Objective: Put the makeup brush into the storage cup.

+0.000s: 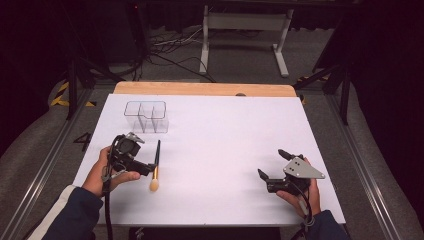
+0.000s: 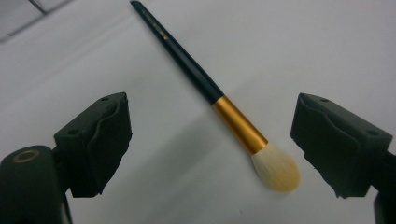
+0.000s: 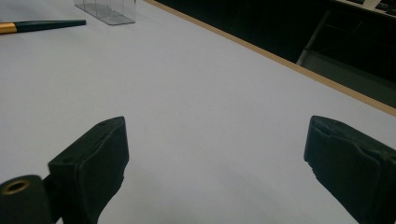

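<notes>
A makeup brush (image 1: 156, 167) with a dark handle, gold ferrule and pale bristles lies flat on the white table sheet (image 1: 225, 145), bristles toward the person. My left gripper (image 1: 145, 160) is just left of it, held in the person's left hand. In the left gripper view the brush (image 2: 205, 84) lies on the sheet between the two wide-apart jaws, and neither pad touches it. My right gripper (image 1: 271, 163) rests at the right front of the table, open with nothing between its jaws (image 3: 218, 123). The brush handle (image 3: 42, 25) shows far off in the right gripper view.
A clear plastic organiser (image 1: 146, 116) with several compartments stands at the back left of the sheet, beyond the brush, and its corner (image 3: 106, 10) shows in the right gripper view. A wooden table edge (image 1: 205, 89) runs along the back. Metal rails flank the table.
</notes>
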